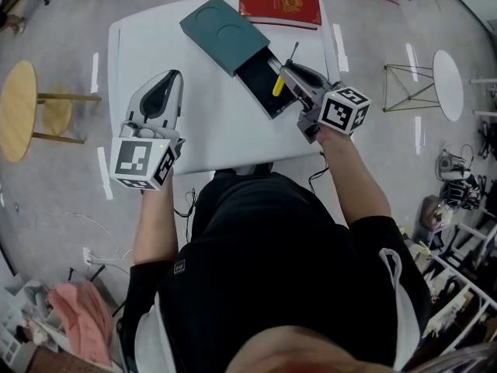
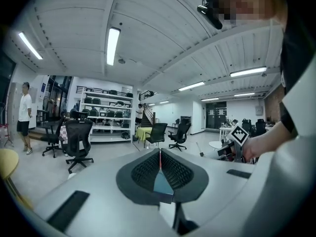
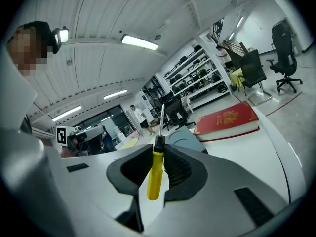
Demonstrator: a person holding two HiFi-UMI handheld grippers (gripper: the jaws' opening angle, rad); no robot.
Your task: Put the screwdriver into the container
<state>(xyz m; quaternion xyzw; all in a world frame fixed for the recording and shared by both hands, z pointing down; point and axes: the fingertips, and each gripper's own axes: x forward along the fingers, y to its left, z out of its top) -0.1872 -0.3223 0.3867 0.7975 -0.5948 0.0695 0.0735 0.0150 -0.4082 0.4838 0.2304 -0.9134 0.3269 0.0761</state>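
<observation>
When viewed from above, white table [image 1: 210,138] first, with dark teal container [image 1: 221,29] toward 12 o'clock, its drawer [image 1: 255,70] slid out toward 4. Red book [image 1: 279,2] at 1 o'clock. Left gripper [image 1: 165,84] at 9, jaws pressed together, empty. Right gripper [image 1: 289,72] at 2, clamped on yellow-handled screwdriver [image 1: 277,85] — over the open drawer, shaft toward 1.

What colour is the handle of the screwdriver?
Yellow, with a black band where the metal shaft starts. The screwdriver shows best in the right gripper view.
</observation>
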